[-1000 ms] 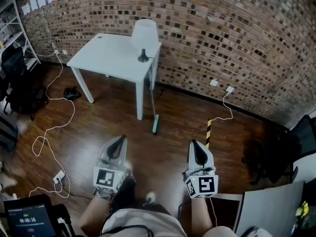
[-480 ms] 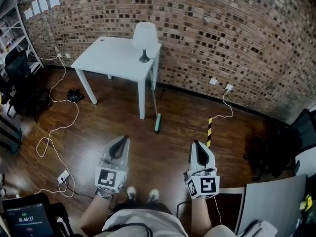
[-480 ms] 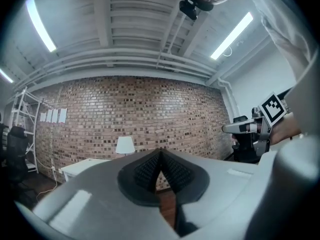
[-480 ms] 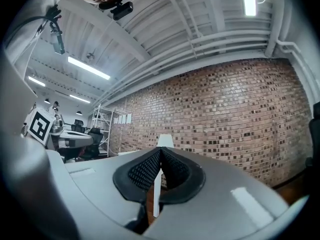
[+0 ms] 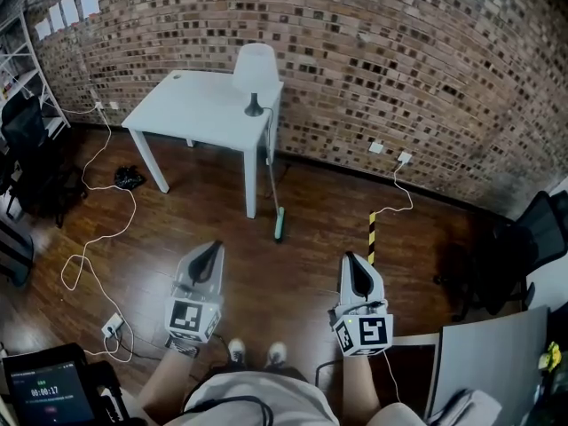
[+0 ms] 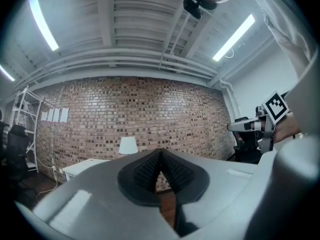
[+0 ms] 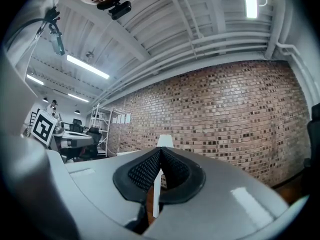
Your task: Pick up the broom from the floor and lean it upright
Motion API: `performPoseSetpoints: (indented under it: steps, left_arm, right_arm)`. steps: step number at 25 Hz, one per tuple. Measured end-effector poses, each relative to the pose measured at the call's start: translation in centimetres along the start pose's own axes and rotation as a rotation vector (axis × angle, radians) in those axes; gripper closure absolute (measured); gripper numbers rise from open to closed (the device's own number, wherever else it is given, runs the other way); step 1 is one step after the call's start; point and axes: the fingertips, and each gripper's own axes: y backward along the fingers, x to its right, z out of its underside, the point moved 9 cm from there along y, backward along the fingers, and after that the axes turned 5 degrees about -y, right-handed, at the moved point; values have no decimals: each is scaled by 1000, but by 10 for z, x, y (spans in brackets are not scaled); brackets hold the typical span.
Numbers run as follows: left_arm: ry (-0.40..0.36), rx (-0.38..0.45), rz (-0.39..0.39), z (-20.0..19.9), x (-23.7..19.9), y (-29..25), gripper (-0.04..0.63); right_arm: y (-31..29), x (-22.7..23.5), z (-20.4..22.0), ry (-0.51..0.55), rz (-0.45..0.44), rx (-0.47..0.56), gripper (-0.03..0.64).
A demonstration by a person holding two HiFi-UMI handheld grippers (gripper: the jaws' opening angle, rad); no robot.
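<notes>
While both grippers sit low in the frame, well apart from it, the broom [image 5: 278,221] stands at centre, its green head on the floor and its handle rising to the near right corner of the white table [image 5: 200,105]. It appears already leaned upright; the contact is too small to confirm. Left gripper [image 5: 211,252]: jaws closed, empty. Right gripper [image 5: 354,263]: jaws closed, empty. Judged step: placement complete. The next move calls only for verifying that the handle rests stably.
</notes>
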Motion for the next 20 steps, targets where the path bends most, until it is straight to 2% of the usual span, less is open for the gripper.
performPoseSetpoints:
  steps: [8, 20]
  left_arm:
    - [-4, -10, 11, 3, -7, -5, 595]
    - [4, -17, 24, 6, -8, -7, 595]
  right_arm:
    - [-15, -7, 0, 62, 5, -47, 606]
    - [-19, -16, -1, 46, -18, -41, 604]
